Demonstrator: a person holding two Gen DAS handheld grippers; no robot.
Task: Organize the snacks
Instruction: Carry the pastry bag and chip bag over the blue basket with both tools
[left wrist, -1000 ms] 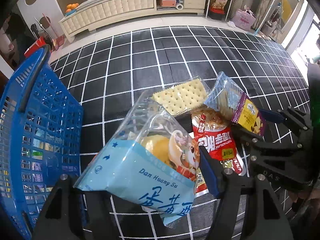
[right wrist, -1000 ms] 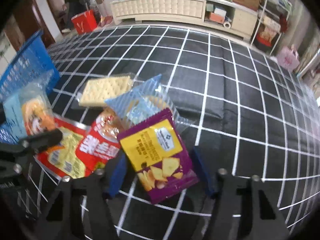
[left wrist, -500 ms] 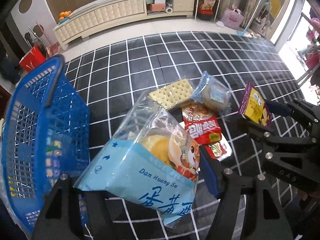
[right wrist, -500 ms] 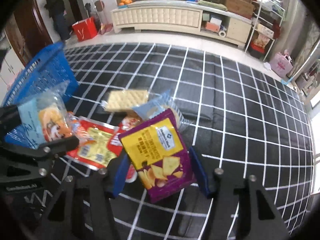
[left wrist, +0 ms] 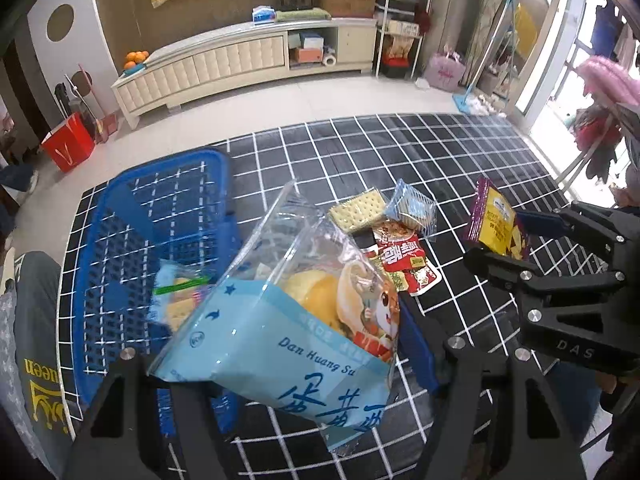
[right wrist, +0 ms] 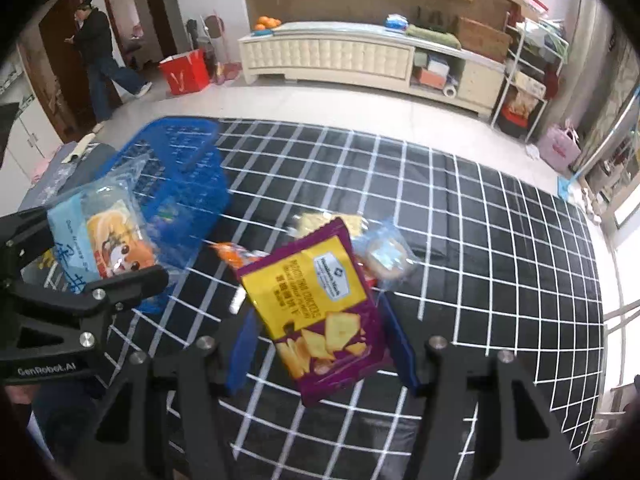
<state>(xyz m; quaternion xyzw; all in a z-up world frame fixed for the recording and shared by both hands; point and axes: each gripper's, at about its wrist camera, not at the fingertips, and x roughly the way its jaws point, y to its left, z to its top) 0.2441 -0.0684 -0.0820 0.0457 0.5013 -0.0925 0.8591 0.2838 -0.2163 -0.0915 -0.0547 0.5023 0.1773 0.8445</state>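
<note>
Purple cracker packet [right wrist: 320, 308] | long axis tilted, top up-left | right gripper [right wrist: 320, 344] clamped on it | left gripper [left wrist: 288, 356] clamps blue pastry bag [left wrist: 288, 336]

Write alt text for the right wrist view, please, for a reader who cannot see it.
The right gripper holds a purple-and-yellow cracker packet in its jaws above a black grid-patterned mat. At left, the left gripper holds a light blue pastry bag near a blue plastic basket; more snacks lie on the mat behind.
</note>
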